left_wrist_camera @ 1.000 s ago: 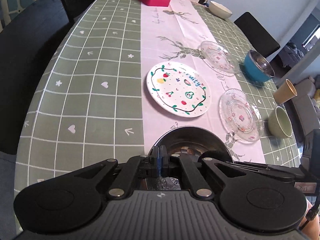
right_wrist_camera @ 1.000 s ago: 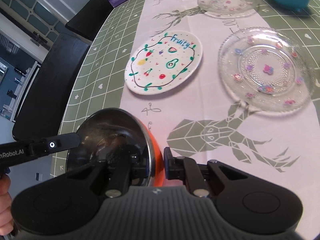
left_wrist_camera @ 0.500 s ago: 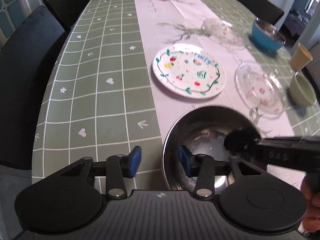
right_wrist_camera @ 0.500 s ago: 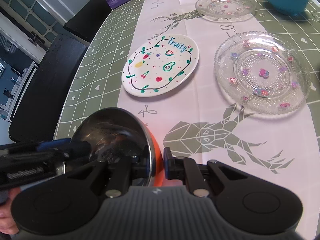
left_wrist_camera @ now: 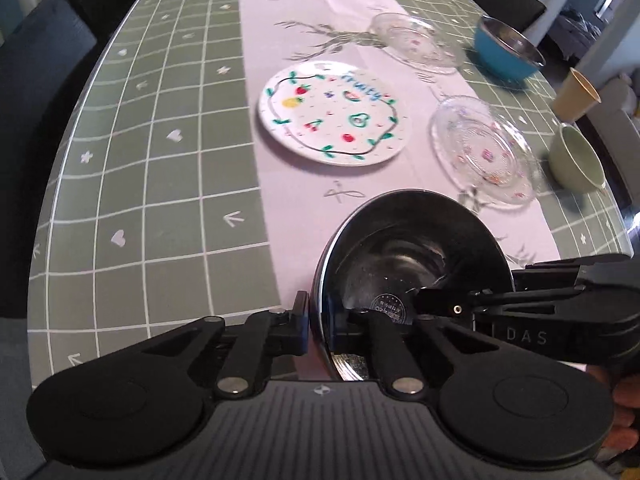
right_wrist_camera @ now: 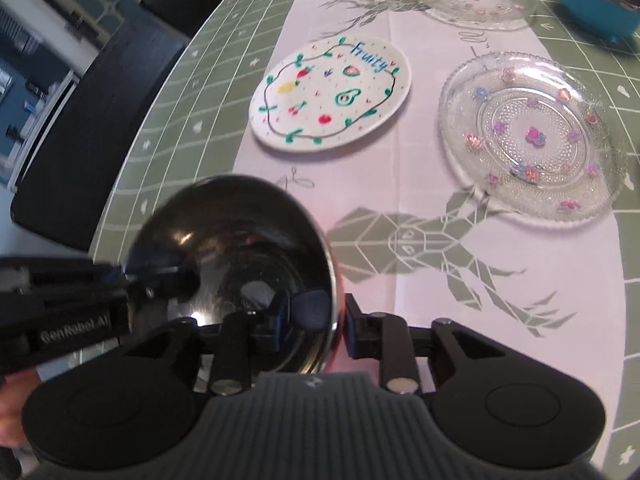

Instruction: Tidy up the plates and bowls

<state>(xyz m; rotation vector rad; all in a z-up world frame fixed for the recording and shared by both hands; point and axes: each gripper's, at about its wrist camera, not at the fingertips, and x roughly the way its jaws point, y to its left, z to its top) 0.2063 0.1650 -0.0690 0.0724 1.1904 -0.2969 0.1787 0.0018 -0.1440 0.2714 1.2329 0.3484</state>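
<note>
A steel bowl [left_wrist_camera: 412, 240] [right_wrist_camera: 224, 232] with an orange outside hangs tilted over the table's near edge. My left gripper [left_wrist_camera: 326, 320] straddles its near-left rim, one finger outside and one inside. Its jaws are closing and the pads press on the wall. My right gripper [right_wrist_camera: 316, 324] straddles the opposite rim. Its jaws are opening, with a small gap between the pads and the steel. Further out, a white "Fruity" plate [left_wrist_camera: 332, 112] [right_wrist_camera: 328, 96] lies on the runner. A clear glass plate [left_wrist_camera: 480, 148] [right_wrist_camera: 532, 136] with flower dots sits to its right.
A second glass plate [left_wrist_camera: 412, 42] [right_wrist_camera: 472, 0] and a blue bowl [left_wrist_camera: 508, 52] stand farther back on the right. A pale green bowl [left_wrist_camera: 576, 160] and a tan cup [left_wrist_camera: 576, 96] sit near the right edge. Dark chairs [right_wrist_camera: 100, 120] line the left side.
My left gripper opened, shifted left around the bowl's rim and closed on it. My right gripper's jaws have parted from the rim they clamped. The bowl has tipped a little.
</note>
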